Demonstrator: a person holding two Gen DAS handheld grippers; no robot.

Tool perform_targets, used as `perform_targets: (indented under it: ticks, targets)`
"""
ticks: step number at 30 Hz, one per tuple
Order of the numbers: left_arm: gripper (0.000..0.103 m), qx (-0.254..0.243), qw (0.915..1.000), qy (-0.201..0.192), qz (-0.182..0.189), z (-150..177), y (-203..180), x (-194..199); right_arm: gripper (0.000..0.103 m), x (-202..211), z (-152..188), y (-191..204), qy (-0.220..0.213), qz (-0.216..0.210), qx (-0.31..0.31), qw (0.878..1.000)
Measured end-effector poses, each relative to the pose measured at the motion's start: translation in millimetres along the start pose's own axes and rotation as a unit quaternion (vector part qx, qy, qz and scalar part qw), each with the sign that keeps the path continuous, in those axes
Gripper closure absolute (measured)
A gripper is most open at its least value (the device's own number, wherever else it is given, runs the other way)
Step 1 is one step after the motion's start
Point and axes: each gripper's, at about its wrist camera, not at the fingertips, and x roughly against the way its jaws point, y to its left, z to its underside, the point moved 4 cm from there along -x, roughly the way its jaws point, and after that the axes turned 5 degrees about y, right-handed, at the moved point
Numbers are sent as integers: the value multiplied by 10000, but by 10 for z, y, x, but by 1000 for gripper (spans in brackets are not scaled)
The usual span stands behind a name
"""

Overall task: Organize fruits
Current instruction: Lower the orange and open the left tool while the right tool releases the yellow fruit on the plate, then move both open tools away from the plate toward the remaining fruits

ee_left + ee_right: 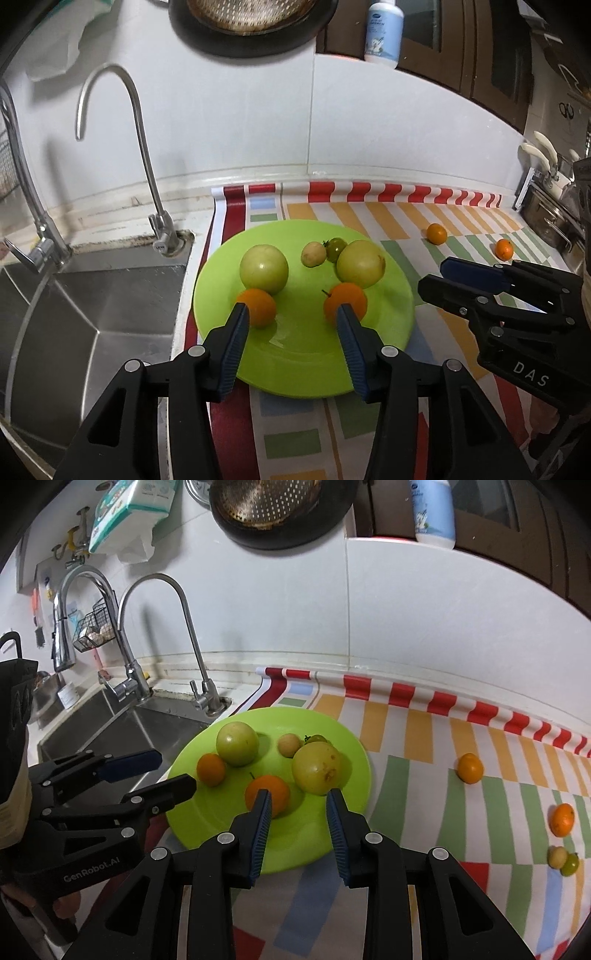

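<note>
Striped mat (424,746) beside steel sink (92,314) bears green plate (303,354).

Six fruits (263,270) sit on green plate (306,373); four fruits (470,768) lie outside.

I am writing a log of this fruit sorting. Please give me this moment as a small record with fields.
plate: green plate on striped cloth, beside sink
fruits on plate: two large green fruits, two oranges, one small pale fruit, one small green tomato
fruits on cloth: two oranges, one small pale fruit, one small green tomato
left gripper: open, empty
right gripper: open, empty
</note>
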Motion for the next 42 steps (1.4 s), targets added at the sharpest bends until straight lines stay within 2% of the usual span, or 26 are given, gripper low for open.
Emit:
perform_targets:
  ticks: [4,6,12,15,23,27,42]
  targets:
    - [52,-66,9999,-97,-37,20,-66,130,70,153,46,-26,-99,57,-21,9999]
    - [49,-44,9999,-140,-75,30,-93,201,66,241,75,-47,-164,91,-51,9998]
    - [43,-36,9994,-314,-169,46,-188,422,66,501,138,-101,-346,179,-99,9992]
    - [42,-21,9991,-394,-181,51,-250,531,60,628,167,-126,-455,241,-146,9986]
    - [38,-79,9980,-602,-155,46,-470,761,60,960,271,-253,-682,379,-265,9966]
    - [36,-138,9975,-686,-84,37,-628,821,54,1098,332,-332,-753,456,-291,9957]
    - [35,-527,9926,-998,436,-85,-1380,916,54,1640,528,-868,-998,1001,-550,9884]
